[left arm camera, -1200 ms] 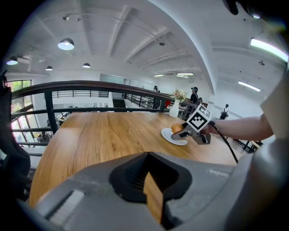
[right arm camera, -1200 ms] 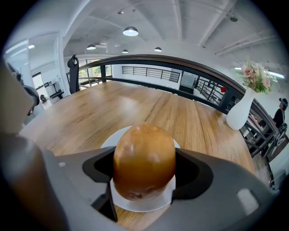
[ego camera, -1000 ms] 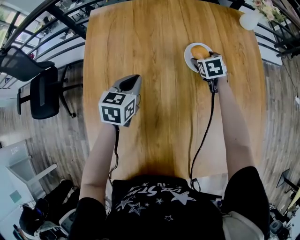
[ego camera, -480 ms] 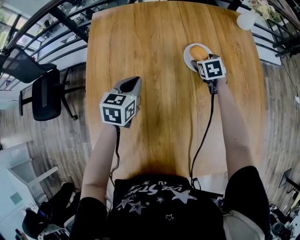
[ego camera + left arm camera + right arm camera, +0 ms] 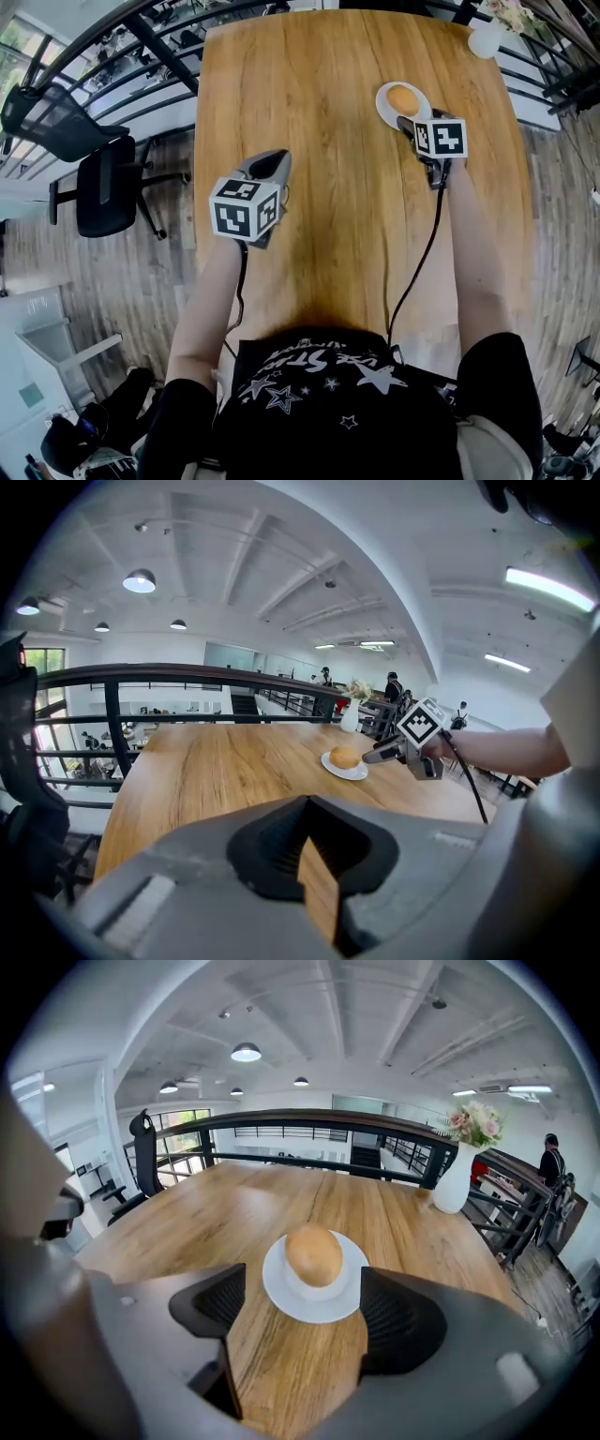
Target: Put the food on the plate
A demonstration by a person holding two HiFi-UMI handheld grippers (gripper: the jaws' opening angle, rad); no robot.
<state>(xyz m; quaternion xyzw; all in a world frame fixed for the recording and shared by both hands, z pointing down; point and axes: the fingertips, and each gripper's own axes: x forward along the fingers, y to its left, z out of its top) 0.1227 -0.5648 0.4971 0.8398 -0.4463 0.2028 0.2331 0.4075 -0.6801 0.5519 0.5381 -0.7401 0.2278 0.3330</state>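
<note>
A round golden bun (image 5: 403, 97) lies on a small white plate (image 5: 384, 109) at the far right of the wooden table (image 5: 328, 244). My right gripper (image 5: 410, 123) is open and empty, its jaws just short of the plate's near rim. In the right gripper view the bun (image 5: 313, 1253) and plate (image 5: 281, 1293) lie ahead of the spread jaws of the right gripper (image 5: 303, 1290). My left gripper (image 5: 265, 165) hovers over the table's left half, shut and empty. The left gripper view shows the left gripper (image 5: 307, 808), the bun (image 5: 344, 757) and the right gripper (image 5: 367, 757).
A white vase with flowers (image 5: 492, 37) stands at the table's far right corner, beyond the plate. Black railings (image 5: 141, 56) run along the table's far and left sides. A black office chair (image 5: 89, 183) stands on the floor to the left.
My right gripper has drawn back a little from the bun, toward me and to the right, so the bun now shows whole. The left gripper has barely moved.
</note>
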